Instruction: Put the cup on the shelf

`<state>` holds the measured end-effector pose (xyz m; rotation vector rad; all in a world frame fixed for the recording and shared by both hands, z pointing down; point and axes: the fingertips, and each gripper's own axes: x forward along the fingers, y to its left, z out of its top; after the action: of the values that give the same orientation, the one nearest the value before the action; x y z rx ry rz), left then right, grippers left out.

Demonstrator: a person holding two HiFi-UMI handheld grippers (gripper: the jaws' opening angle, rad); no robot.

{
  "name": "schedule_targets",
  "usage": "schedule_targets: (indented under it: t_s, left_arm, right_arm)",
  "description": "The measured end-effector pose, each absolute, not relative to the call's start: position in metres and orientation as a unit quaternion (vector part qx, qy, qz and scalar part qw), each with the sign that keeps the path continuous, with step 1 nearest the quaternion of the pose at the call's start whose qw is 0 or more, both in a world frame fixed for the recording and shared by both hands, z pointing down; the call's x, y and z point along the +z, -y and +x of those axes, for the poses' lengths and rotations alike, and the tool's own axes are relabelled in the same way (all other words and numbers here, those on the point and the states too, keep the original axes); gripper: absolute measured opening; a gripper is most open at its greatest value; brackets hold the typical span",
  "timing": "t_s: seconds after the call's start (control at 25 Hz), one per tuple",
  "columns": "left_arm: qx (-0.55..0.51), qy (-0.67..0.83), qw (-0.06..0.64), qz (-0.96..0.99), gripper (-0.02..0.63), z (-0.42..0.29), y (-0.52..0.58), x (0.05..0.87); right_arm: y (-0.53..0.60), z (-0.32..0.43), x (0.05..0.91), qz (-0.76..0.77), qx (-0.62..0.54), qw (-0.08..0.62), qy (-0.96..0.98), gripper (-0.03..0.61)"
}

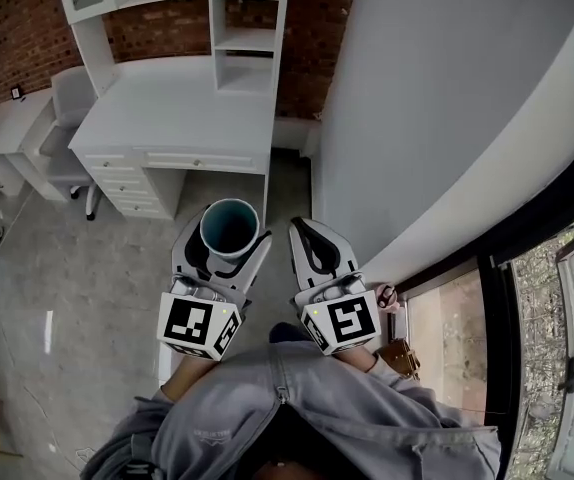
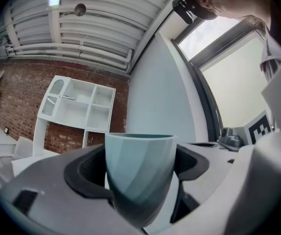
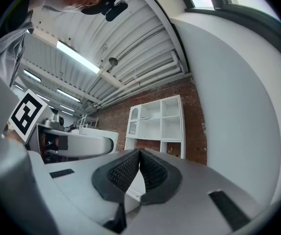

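Grips the upright teal cup [image 1: 230, 226] at frame centre between the left gripper's [image 1: 229, 240] wide-set jaws, holds the right gripper [image 1: 307, 230] pressed together, empty, just beside, faces the white shelf [image 1: 250, 38] above the desk [image 1: 177, 108] at upper left.

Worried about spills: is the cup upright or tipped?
Upright: the cup, clamped in the left tongs, shows its open mouth upward and a level rim.

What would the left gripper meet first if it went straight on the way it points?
Probably the white desk; nothing shows between it and the left gripper holding the cup, though depth is unclear.
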<state>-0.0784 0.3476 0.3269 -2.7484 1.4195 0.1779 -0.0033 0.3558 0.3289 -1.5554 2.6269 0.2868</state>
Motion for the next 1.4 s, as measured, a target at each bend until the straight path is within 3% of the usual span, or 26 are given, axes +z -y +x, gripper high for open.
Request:
schedule_targets:
  t_s: [1.4]
  left_arm:
    - [0.077, -0.482, 0.005, -0.873, 0.388, -0.038, -0.072, 0.325]
  right_arm:
    - [-0.066, 0.052, 0.332, -0.487, 0.078, 0.055, -0.868, 0.028]
